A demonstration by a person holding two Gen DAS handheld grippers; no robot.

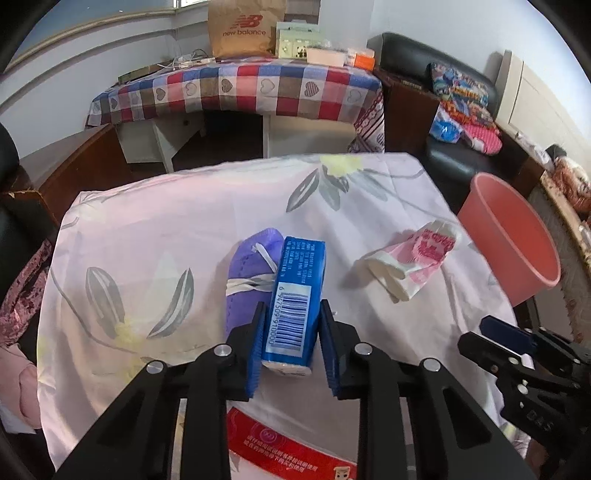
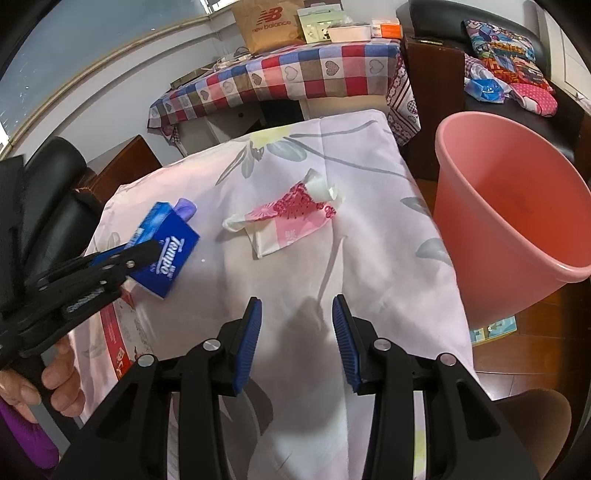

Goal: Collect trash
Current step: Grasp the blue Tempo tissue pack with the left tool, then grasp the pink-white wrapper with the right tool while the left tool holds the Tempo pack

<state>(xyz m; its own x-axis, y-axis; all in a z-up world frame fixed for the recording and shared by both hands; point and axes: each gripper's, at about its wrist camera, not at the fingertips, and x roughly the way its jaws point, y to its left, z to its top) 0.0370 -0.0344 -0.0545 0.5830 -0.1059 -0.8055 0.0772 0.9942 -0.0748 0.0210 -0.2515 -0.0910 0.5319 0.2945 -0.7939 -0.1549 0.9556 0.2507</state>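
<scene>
My left gripper (image 1: 291,325) is shut on a blue Tempo tissue pack (image 1: 297,299), held just above the flowered cloth; it also shows in the right wrist view (image 2: 166,251). A purple face mask (image 1: 247,273) lies just left of the pack. A crumpled pink and white wrapper (image 1: 413,258) lies to the right; in the right wrist view (image 2: 291,218) it sits ahead of my right gripper (image 2: 297,332), which is open and empty above the cloth. A pink bin (image 2: 517,214) stands off the table's right side.
The table wears a pale flowered cloth (image 1: 184,229). A red printed box (image 1: 288,450) lies under the left gripper. Behind are a checked-cloth desk (image 1: 240,92) with a paper bag (image 1: 243,29) and a black sofa (image 1: 461,140) with colourful items.
</scene>
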